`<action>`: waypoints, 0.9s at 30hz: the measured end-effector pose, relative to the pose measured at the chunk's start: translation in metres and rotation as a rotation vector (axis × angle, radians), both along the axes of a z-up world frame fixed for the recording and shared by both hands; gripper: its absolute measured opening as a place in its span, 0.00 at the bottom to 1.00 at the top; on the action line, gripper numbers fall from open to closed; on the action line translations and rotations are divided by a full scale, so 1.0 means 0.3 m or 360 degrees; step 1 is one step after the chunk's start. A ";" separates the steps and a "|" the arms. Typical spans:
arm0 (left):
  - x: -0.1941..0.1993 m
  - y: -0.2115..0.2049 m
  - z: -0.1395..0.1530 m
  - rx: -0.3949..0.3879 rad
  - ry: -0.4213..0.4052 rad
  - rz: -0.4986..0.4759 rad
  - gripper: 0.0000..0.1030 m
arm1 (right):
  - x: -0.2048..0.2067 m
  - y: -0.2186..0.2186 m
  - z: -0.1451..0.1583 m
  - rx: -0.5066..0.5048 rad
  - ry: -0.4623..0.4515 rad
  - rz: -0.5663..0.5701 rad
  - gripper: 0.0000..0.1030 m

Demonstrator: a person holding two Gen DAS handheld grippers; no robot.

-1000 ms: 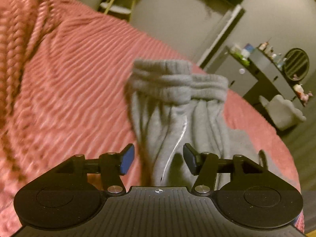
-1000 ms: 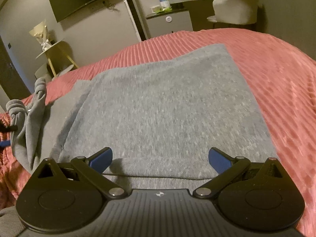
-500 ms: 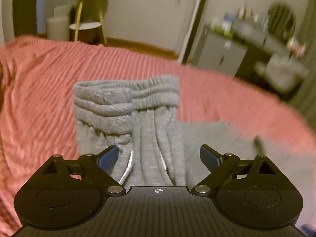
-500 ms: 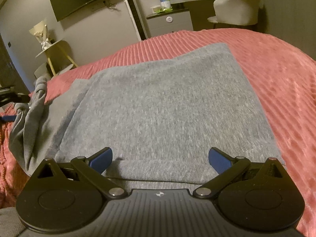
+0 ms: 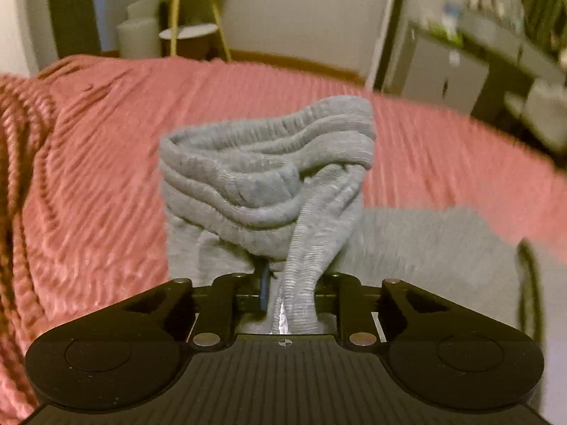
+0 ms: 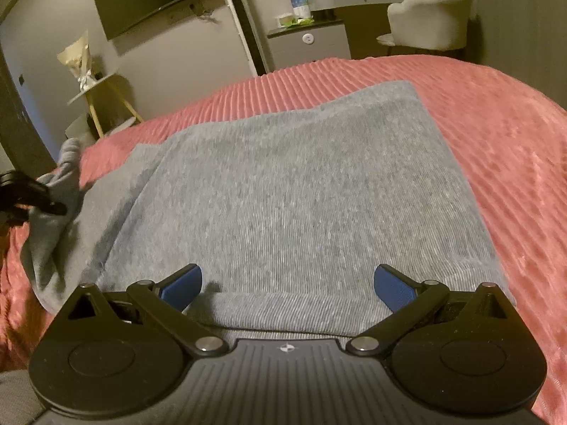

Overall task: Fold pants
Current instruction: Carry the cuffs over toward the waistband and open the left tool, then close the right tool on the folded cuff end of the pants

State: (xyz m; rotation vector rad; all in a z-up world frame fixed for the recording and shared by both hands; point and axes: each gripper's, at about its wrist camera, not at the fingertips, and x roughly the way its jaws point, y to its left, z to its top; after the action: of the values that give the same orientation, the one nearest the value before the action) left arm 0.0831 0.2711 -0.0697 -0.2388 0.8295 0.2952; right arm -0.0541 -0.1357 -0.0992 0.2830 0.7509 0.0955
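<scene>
We hold the grey ribbed-knit sweatpants (image 5: 269,180), lying on the pink ribbed bedspread (image 5: 88,163), pinched near the bunched waistband by the left gripper (image 5: 290,297). The right gripper (image 6: 287,283) hovers spread. A thin bite risks slippage.

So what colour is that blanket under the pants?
Salmon pink with a ribbed texture; the blanket shows best in the right wrist view.

both wrist views close, angled down, sharing grey pants (image 5: 269,184) on pink bedspread (image 6: 496,124)

Pink ribbed bedspread (image 6: 496,134), white tufted chair (image 6: 430,21), wall television (image 6: 156,0)
</scene>
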 end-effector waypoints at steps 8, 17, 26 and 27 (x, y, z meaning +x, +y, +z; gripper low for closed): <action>-0.152 -0.066 0.251 0.0009 -0.0351 -0.0076 0.17 | -0.020 -0.076 0.043 0.0212 -0.0039 -0.0181 1.00; -0.268 -0.779 0.368 0.0287 -0.0653 -0.0976 0.18 | -0.121 -0.258 0.152 0.0395 -0.0265 -0.0530 1.00; -0.318 -1.135 -0.024 0.0277 -0.0008 -0.1540 0.50 | -0.164 -0.408 0.112 0.0491 -0.0232 -0.0653 1.00; -0.328 -1.080 0.006 0.0187 -0.0040 -0.1492 0.60 | -0.154 -0.408 0.107 0.0519 -0.0225 -0.0627 1.00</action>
State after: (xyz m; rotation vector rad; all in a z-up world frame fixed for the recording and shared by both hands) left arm -0.0152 -0.0529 -0.0678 0.2656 0.8137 -0.5370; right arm -0.1002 -0.2580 -0.0671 0.7218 0.5256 -0.1360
